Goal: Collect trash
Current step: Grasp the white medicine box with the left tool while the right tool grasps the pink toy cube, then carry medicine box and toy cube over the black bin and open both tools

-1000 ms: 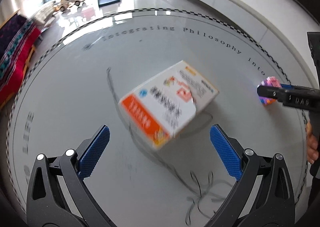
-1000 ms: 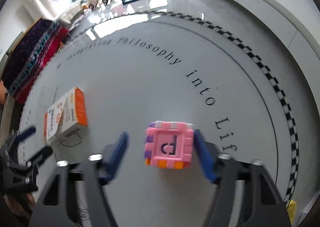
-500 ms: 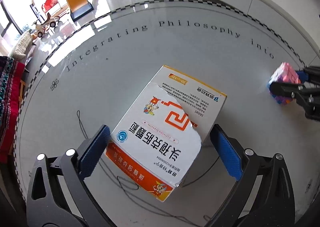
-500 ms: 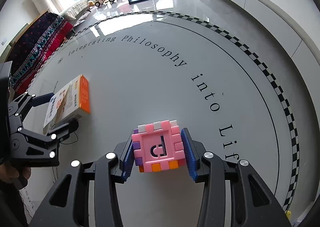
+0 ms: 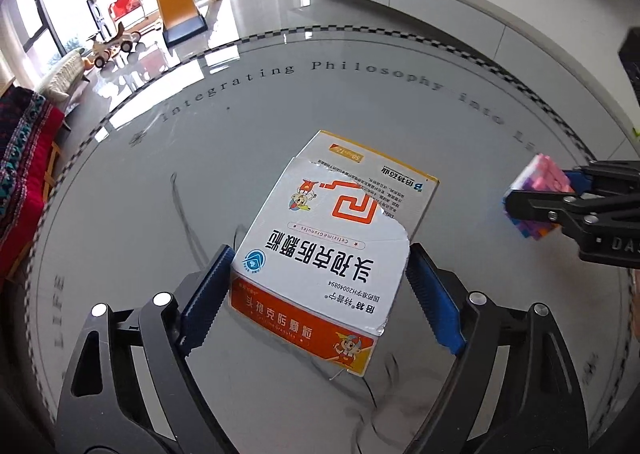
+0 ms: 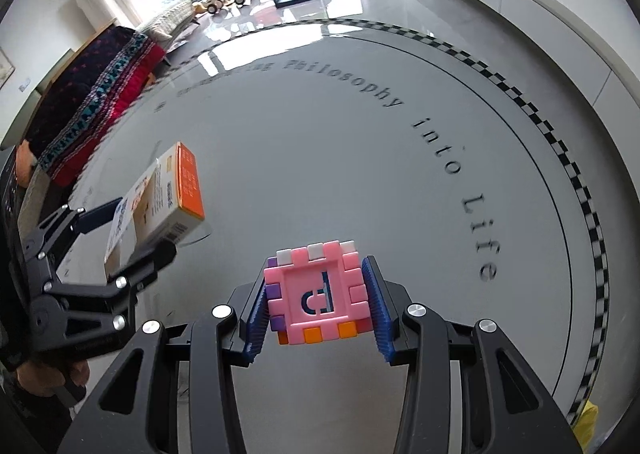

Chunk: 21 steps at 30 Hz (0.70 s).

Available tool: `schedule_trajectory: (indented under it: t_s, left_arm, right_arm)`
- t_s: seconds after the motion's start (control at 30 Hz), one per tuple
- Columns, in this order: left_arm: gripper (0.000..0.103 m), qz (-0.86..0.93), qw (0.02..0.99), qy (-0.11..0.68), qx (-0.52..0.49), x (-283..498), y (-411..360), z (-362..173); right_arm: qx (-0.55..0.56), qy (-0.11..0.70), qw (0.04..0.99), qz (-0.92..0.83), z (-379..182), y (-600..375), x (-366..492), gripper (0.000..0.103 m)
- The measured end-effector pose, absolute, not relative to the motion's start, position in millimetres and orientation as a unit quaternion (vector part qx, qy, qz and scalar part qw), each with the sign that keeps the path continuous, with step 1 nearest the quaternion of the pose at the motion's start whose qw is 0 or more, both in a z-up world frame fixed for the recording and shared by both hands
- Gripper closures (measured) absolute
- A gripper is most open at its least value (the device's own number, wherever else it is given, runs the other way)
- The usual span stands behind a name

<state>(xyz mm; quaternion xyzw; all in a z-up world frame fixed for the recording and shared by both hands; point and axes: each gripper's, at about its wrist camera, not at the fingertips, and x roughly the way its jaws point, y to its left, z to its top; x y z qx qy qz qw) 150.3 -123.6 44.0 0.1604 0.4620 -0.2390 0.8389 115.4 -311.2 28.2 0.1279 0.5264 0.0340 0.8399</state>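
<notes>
- Box (image 5: 336,250): flat cardboard medicine carton, white face with an orange band and an orange end panel, top flap torn ragged, printed text and a cartoon figure.
- Cube (image 6: 318,292): pink plastic, knobbly toothed edges with purple, orange and white studs, a letter cut into the square front face.
- Both grippers: black skeletal frames with silver rivets; fingers (image 5: 204,300) faced in blue ribbed rubber.
- Table (image 5: 132,206): round, glossy grey-white, very reflective; a black-and-white checker ring runs near the rim, with lettering curved inside it; thin dark scribble lines cross the top near the box.
- Room: polished pale floor, low white cabinet along the wall, a child's slide (image 5: 176,10) and ride-on toys by bright windows, a red and dark patterned throw (image 6: 92,94) on a seat to one side.
- Left gripper (image 5: 320,298): jaws closing, one pad on each long side of the box; left pad at the box edge, right pad beside the torn flap. Firm contact on both sides can't be made out.
- From the right camera the box sits tilted, far end raised, between those jaws (image 6: 132,230); whether its low corner touches the table is unclear.
- Right gripper (image 6: 318,306): pads clamped on the cube's two side faces, cube clear of the table, out to the right of the box (image 5: 540,194).
</notes>
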Motion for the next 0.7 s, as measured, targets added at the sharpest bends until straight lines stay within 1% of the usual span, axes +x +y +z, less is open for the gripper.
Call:
schedule_trajectory:
  t_s: [0.4, 0.7]
  left_arm:
    - [0.019, -0.211, 0.862, 0.439, 0.144, 70, -81, 83]
    - [0.019, -0.185, 0.879, 0.423, 0.124, 7, -44, 101]
  right_arm:
    - [0.103, 0.508, 0.851, 0.086, 80, -252, 47, 0.058]
    - [0.081, 0.497, 0.855, 0.124, 104, -208, -3, 0.058]
